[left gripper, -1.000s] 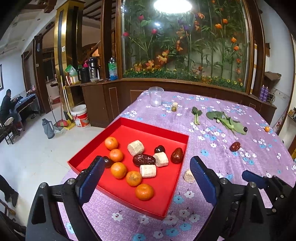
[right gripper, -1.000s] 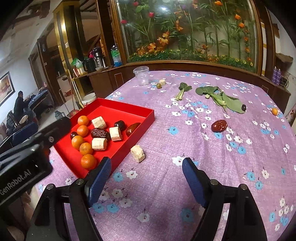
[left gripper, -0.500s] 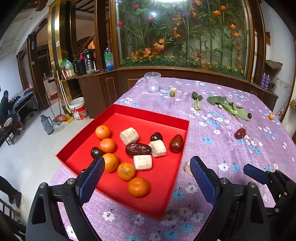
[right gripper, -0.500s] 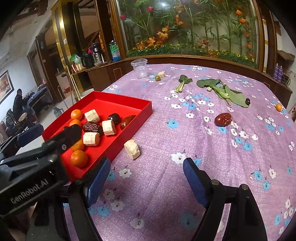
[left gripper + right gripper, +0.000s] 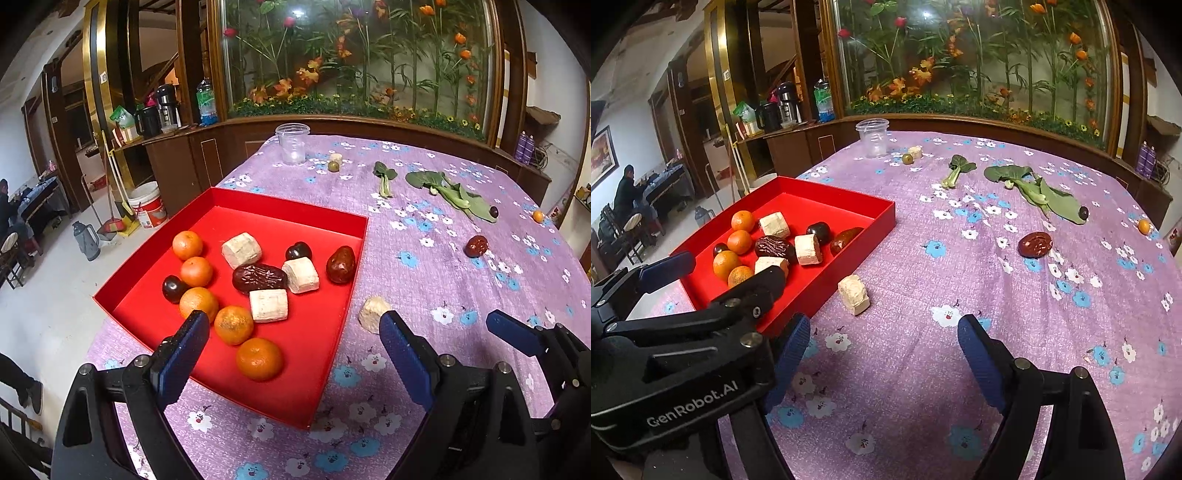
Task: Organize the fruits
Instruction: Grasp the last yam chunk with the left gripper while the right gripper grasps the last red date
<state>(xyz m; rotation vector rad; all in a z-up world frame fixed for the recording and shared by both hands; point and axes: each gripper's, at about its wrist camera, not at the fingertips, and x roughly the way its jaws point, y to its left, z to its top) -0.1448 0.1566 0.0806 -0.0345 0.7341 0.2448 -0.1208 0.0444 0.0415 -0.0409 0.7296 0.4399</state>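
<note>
Pale chunk (image 5: 853, 294) beyond right fingers (image 5: 979, 354).

Even indoor light, sharp focus, strong fisheye bending, dark vignetted corners.

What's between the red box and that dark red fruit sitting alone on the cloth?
Only bare flowered tablecloth lies between the red box and the dark red fruit, in the right wrist view.

place: restaurant-like dining hall | signs: big glass-fronted artificial flower display (image 5: 354, 55) ahead, purple flowered tablecloth (image 5: 960, 369) below, dark wooden counter with thermos flasks (image 5: 162, 107) ahead-left
</note>
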